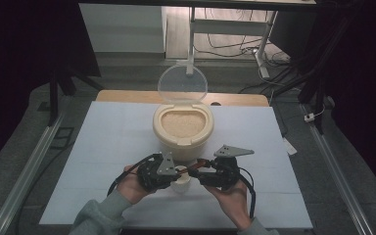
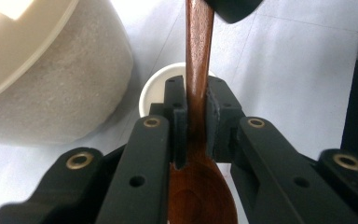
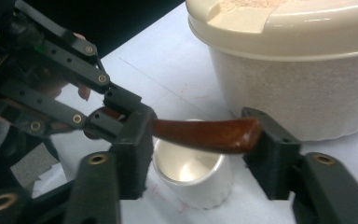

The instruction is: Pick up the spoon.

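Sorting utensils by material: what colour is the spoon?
The spoon is glossy reddish-brown wood, clearest in the right gripper view.

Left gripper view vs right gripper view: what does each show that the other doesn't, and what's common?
Left gripper view: the spoon's bowl near the lens, and the left gripper shut on its neck.

Right gripper view: the right gripper with its jaws either side of the handle end, still wide, a person's finger behind the left gripper, and the rice tub's rim.

Both: the wooden spoon, the white cup beneath it, the tub's wall, and the white table.
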Available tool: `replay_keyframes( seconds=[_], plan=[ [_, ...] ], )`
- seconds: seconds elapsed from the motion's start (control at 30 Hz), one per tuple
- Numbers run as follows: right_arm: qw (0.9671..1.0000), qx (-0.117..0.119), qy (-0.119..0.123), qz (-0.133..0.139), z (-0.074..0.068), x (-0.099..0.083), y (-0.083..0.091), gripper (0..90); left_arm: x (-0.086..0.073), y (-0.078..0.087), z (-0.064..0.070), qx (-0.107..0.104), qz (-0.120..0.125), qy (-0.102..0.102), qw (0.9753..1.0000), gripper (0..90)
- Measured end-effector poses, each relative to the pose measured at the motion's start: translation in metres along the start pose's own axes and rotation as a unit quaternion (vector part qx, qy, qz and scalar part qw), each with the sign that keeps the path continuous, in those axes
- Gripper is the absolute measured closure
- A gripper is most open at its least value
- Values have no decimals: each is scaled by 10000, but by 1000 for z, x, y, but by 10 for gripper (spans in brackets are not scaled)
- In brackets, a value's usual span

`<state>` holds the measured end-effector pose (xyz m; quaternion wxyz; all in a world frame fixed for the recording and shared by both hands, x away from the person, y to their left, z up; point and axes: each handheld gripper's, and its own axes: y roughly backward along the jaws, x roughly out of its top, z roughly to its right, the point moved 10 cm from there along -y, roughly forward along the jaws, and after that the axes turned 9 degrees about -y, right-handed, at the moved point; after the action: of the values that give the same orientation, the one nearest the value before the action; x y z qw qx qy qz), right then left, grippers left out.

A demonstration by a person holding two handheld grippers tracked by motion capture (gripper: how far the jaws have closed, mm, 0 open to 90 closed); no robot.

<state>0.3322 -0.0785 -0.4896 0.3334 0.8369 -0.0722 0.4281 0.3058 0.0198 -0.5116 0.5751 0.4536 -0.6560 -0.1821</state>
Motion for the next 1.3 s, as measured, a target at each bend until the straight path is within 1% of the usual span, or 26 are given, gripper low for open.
replay_keyframes(
  seconds=[0.1, 0.2, 0.27, 0.43, 0.57, 0.63, 0.73, 0.8, 0.87, 0.9, 0.93, 1.03, 1.07, 1.13, 1.17, 1.27, 1.3],
  plan=[
    [9999, 100, -95, 19, -3, 0, -1, 539, -1, 0, -1, 34, -24, 9, 10000, 793],
    [9997, 179, -66, 117, -6, 3, 1, 576, -1, 0, -1, 25, -2, 29, 10000, 793],
    [9996, 226, -65, 174, -8, 5, 2, 587, 0, 0, 0, 13, 9, 12, 10000, 793],
    [9986, 380, -202, 294, -10, 8, 2, 627, 0, 0, 0, 26, -23, -6, 10000, 793],
    [9966, 649, -337, 382, -13, 11, 4, 709, 0, -1, 1, 4, -19, -1, 10000, 793],
    [9961, 719, -299, 408, -14, 12, 4, 730, 0, -1, 1, -6, -21, 5, 10000, 794],
    [9946, 909, -293, 416, -18, 13, 5, 783, -2, 0, 0, -12, -37, 9, 10000, 792],
    [9936, 1011, -238, 437, -21, 13, 6, 813, -2, 0, 1, -14, -49, -4, 10000, 790],
    [9939, 1002, -123, 440, -24, 13, 6, 819, -2, -1, 2, -42, -50, -15, 10000, 790],
    [9939, 1002, -123, 440, -24, 13, 6, 819, -1, -1, 2, -55, -40, -13, 10000, 790],
    [9937, 1006, -71, 481, -24, 14, 6, 821, -1, -1, 2, -68, -31, -6, 10000, 789],
    [9933, 1030, -58, 519, -24, 14, 6, 823, -1, 0, 1, -78, -1, 34, 10000, 779],
    [9933, 1024, -51, 536, -24, 14, 7, 824, -2, 0, 0, -57, 45, 112, 9999, 766],
    [9938, 943, -25, 596, -22, 16, 8, 826, -2, 1, -2, -61, 121, 233, 9996, 693],
    [9934, 963, -27, 628, -22, 17, 9, 826, -2, 1, -2, -61, 121, 233, 9996, 660],
    [9916, 1059, -146, 725, -19, 20, 13, 826, -3, 3, -6, -17, 244, 411, 9989, 548],
    [9912, 1074, -157, 756, -19, 21, 15, 826, -3, 5, -7, 18, 340, 505, 9981, 510]
  ],
)
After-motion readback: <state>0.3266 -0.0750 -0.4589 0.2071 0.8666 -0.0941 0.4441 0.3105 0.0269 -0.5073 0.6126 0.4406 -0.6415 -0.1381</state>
